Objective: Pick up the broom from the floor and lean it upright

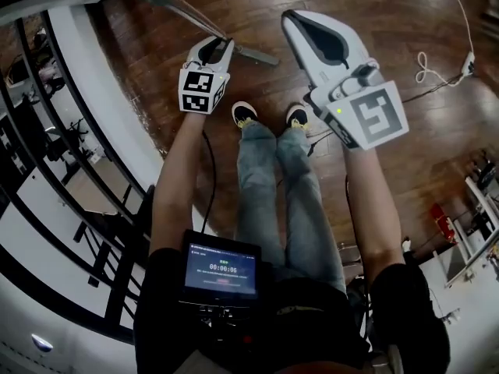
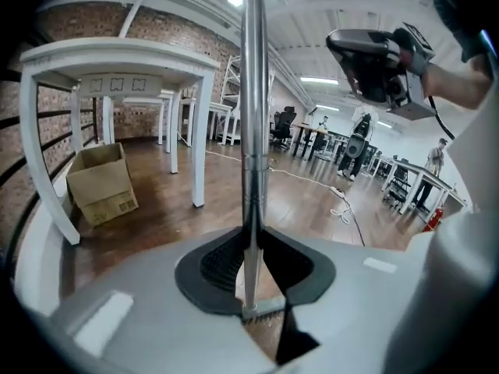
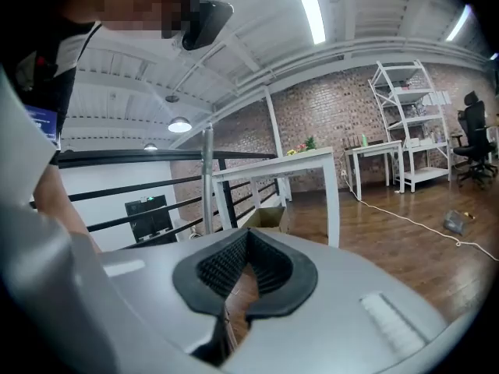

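The broom shows only as a long silver metal handle [image 1: 249, 53]; its head is out of every view. In the head view the handle slants from the top left down past my left gripper [image 1: 221, 44], which is shut on it above the wooden floor. In the left gripper view the handle [image 2: 253, 115] rises straight up between the black pads [image 2: 222, 259]. My right gripper [image 1: 290, 15] hangs beside it on the right, shut and empty; its ribbed pads [image 3: 226, 267] meet with nothing between them. A thin metal pole [image 3: 207, 178] stands left of them.
A black railing [image 1: 47, 154] and a white ledge curve along the left. A white table [image 2: 117, 57] with a cardboard box [image 2: 101, 181] under it stands ahead. A white cable [image 1: 429, 68] lies on the floor at right. The person's shoes [image 1: 244, 114] are below the grippers.
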